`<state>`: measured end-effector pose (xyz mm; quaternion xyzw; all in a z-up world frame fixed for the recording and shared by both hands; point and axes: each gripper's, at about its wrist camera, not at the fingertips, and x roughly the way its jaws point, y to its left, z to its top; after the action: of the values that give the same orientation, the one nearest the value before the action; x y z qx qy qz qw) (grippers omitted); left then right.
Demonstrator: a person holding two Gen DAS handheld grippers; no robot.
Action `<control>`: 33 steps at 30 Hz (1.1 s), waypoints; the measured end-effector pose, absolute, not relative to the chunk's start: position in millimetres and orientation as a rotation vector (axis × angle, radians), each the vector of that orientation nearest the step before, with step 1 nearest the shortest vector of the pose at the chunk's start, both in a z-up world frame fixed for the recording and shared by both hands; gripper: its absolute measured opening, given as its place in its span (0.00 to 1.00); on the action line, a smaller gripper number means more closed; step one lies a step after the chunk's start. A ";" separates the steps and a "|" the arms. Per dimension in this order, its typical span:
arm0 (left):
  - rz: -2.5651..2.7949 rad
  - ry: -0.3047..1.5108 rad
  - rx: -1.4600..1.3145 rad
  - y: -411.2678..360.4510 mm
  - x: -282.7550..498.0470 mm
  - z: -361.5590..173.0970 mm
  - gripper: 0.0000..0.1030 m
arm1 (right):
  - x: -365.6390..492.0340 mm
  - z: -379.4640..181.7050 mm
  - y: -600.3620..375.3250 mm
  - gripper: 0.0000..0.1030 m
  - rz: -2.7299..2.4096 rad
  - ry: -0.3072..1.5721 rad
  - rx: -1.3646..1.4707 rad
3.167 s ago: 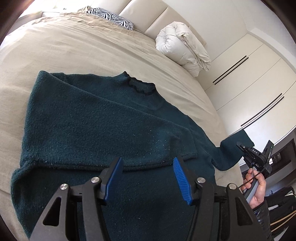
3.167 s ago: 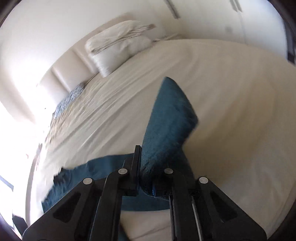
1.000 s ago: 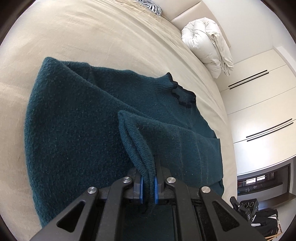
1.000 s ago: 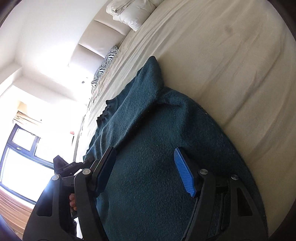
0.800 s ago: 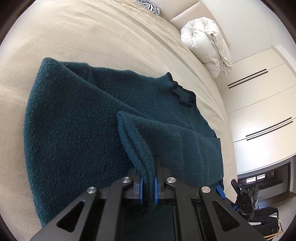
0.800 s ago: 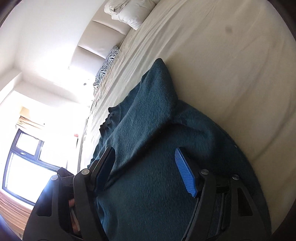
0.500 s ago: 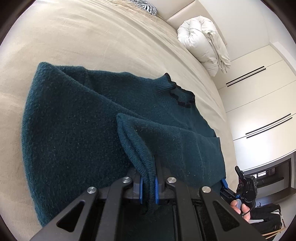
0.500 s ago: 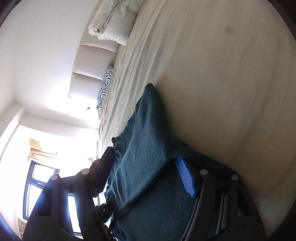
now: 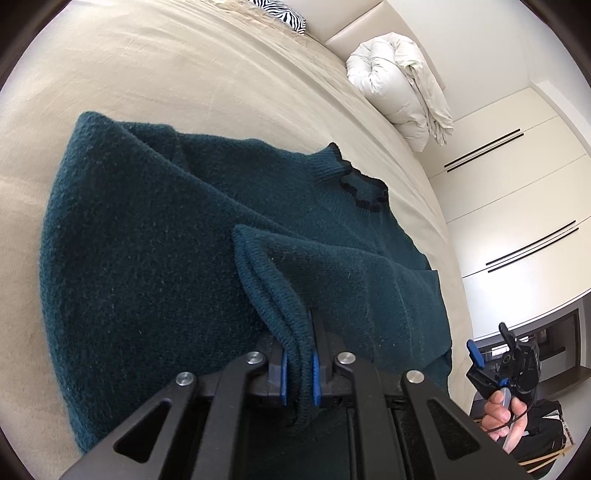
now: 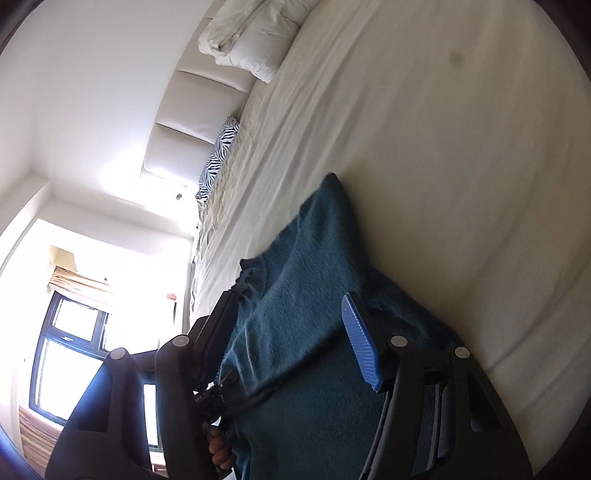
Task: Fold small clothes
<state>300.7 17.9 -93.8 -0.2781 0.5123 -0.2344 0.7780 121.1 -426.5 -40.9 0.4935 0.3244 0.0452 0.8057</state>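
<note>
On the bed (image 9: 155, 66), my left tongs (image 9: 297, 363) pinch the sweater (image 9: 147, 236) hem; my right tongs (image 10: 295, 343) gape. Thick, floppy knit: best held by ribbed edges.

The beige bed (image 9: 192, 74) carries the teal sweater (image 9: 147, 258), a rolled white duvet (image 9: 395, 96) and a zebra-print pillow (image 9: 280, 14).
</note>
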 end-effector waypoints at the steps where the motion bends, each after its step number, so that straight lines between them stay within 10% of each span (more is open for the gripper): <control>1: -0.511 1.108 -0.604 18.2 301.2 -94.5 0.11 | 131.2 -40.1 -427.6 0.65 0.108 0.703 1.045; 14: -0.583 1.077 -0.641 24.1 306.0 -109.0 0.12 | 253.5 -84.1 -446.2 0.65 0.195 0.820 1.101; 28: -0.553 1.089 -0.663 28.2 300.1 -103.3 0.12 | 185.0 -97.2 -439.0 0.63 0.271 0.840 1.089; 33: -0.438 1.089 -0.631 46.7 277.1 -80.5 0.32 | 127.7 -90.1 -438.9 0.63 0.234 0.864 1.080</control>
<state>277.1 46.7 -80.5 -0.2926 0.5051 -0.2031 0.7862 127.7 -438.9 -90.1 0.4970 0.3975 0.1077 0.7638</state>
